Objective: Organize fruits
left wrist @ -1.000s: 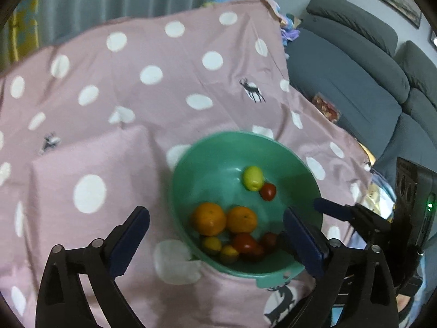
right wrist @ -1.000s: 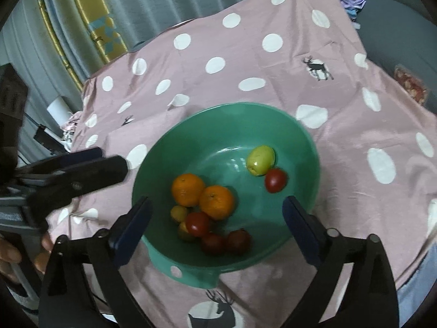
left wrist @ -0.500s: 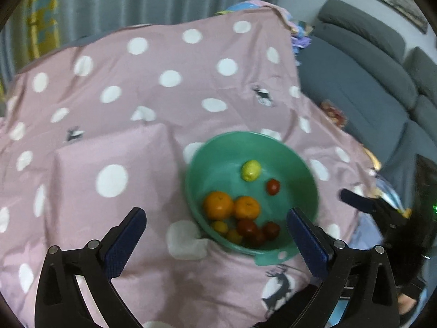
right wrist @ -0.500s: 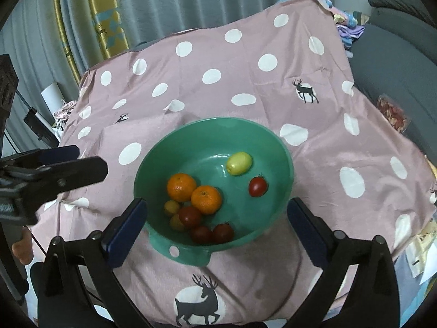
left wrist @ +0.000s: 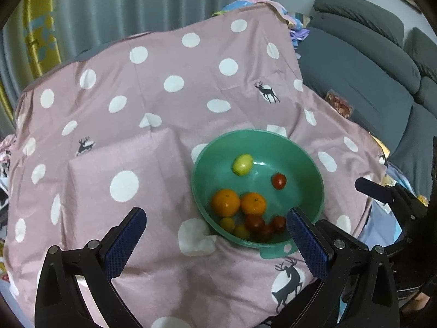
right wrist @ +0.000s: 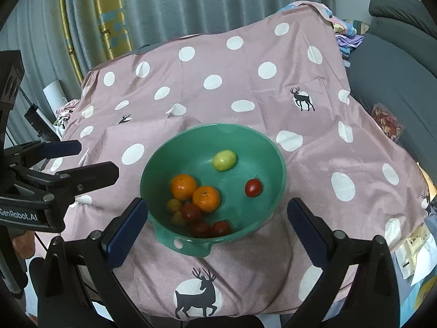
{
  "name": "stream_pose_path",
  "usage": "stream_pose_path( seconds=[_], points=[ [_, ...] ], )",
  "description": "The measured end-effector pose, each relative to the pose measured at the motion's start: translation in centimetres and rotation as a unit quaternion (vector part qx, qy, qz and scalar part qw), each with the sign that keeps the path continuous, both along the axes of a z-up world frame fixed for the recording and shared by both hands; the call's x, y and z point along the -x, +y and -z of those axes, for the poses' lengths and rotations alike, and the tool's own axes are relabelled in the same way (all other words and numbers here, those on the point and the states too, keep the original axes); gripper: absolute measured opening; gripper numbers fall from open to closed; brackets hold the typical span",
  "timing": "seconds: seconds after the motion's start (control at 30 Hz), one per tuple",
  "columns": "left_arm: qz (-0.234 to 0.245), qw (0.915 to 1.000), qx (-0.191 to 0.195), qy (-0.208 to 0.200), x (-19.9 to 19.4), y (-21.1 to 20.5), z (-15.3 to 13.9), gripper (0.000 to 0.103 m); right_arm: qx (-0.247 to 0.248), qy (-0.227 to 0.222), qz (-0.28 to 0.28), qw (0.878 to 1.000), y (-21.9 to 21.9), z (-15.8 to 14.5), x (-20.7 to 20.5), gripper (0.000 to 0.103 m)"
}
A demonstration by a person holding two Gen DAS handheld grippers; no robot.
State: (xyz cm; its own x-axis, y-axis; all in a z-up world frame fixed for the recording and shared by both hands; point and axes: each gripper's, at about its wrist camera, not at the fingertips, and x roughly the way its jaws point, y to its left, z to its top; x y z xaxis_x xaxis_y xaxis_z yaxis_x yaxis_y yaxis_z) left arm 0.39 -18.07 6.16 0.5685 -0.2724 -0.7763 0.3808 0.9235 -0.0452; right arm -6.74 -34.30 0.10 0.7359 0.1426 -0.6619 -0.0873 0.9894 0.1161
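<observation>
A green bowl (left wrist: 308, 164) (right wrist: 270, 150) sits on the pink polka-dot cloth. It holds two oranges (left wrist: 226, 202) (right wrist: 183, 186), a yellow-green fruit (left wrist: 242, 164) (right wrist: 224, 160), a lone red tomato (left wrist: 278, 181) (right wrist: 253, 187) and several small red and yellow tomatoes (left wrist: 254, 222) (right wrist: 191, 211) at its near side. My left gripper (left wrist: 215, 242) is open and empty, above and in front of the bowl. My right gripper (right wrist: 217, 229) is open and empty, held back over the bowl's near rim. The left gripper also shows in the right wrist view (right wrist: 82, 161).
The cloth (left wrist: 164, 95) covers a table with a raised flat patch left of the bowl. A grey sofa (left wrist: 368, 63) stands to the right with a snack packet (left wrist: 338, 104) on it. Curtains hang behind. Papers (right wrist: 415, 248) lie at the lower right.
Both grippers have pulled back and up from the bowl, so it looks smaller and farther. Both stay open. The fruits have not moved.
</observation>
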Motion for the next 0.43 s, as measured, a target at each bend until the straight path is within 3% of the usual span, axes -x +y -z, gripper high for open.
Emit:
stream_pose_path(
  seconds=[0.43],
  points=[
    [0.001, 0.9998, -0.006, -0.017, -0.18, -0.07, -0.85, 0.102, -0.005, -0.001, 0.000, 1.000, 0.17, -0.39, -0.23, 0.103]
  ],
)
